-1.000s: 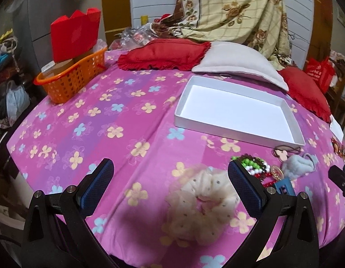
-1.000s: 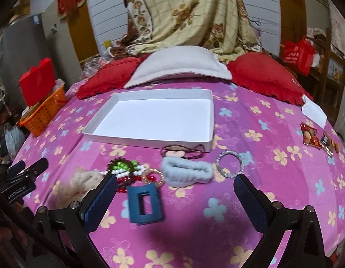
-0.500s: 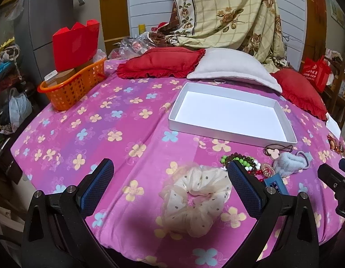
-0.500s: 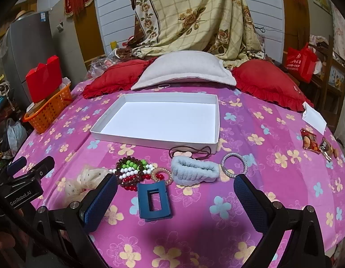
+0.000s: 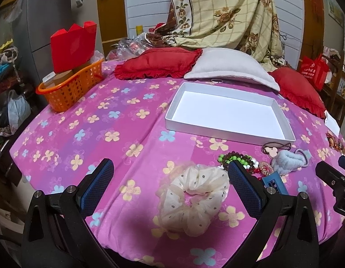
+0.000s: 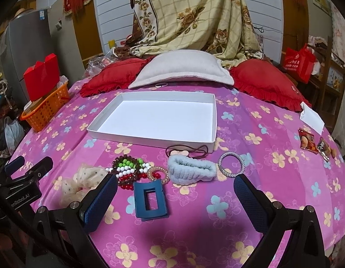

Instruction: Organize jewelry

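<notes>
Scrunchie (image 5: pixel 193 198) lies between the wide-apart fingers of the left claw (image 5: pixel 170 182).

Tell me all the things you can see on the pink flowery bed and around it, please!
tray: 1, white, mid-bed, nothing inside
scrunchie: 1, cream with dark dots, near edge, between the left gripper's fingers in its view
bead bracelets: a heap, green, brown, white, red, in front of the tray
coil hair tie: 1, clear peach, right of the beads
hair claw: 1, dark blue, nearest the right gripper
fuzzy band: 1, pale blue, beside the silver ring
ring: 1, silver
cord hair tie: 1, brown, against the tray
pillows: 3, one grey, two red, far end
basket: 1, orange, left
snack packets: 2, right edge
left gripper: open
right gripper: open
</notes>
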Motion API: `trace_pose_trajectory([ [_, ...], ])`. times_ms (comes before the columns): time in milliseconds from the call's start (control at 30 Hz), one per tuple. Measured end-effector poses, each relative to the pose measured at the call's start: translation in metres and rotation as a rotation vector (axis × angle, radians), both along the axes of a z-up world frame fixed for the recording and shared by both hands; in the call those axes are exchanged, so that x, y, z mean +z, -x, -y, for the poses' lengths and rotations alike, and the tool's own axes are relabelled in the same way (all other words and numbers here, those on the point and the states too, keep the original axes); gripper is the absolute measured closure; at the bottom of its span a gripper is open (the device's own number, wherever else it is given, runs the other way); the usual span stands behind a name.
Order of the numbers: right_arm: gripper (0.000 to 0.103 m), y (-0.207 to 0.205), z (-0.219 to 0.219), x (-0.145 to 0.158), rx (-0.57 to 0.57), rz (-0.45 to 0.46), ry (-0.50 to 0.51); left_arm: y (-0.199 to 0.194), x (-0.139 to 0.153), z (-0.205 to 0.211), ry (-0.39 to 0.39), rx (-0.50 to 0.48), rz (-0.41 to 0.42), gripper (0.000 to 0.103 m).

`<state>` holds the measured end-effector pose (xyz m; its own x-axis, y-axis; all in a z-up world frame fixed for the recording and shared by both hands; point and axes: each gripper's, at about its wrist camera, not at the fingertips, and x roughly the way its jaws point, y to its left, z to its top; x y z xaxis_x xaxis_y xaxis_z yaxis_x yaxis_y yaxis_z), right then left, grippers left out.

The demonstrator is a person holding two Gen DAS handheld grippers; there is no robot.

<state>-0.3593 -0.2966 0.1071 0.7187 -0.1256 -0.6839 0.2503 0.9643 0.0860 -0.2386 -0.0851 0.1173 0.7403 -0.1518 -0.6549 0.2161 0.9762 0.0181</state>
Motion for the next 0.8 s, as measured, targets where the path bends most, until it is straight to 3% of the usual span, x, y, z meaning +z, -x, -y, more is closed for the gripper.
trace_pose_trajectory([
  [800, 0.000, 0.0040, 0.0018, 0.0016, 0.004, 0.006, 0.009, 0.0060, 0.0052, 0.0035, 0.007, -0.019, 0.010, 0.001],
])
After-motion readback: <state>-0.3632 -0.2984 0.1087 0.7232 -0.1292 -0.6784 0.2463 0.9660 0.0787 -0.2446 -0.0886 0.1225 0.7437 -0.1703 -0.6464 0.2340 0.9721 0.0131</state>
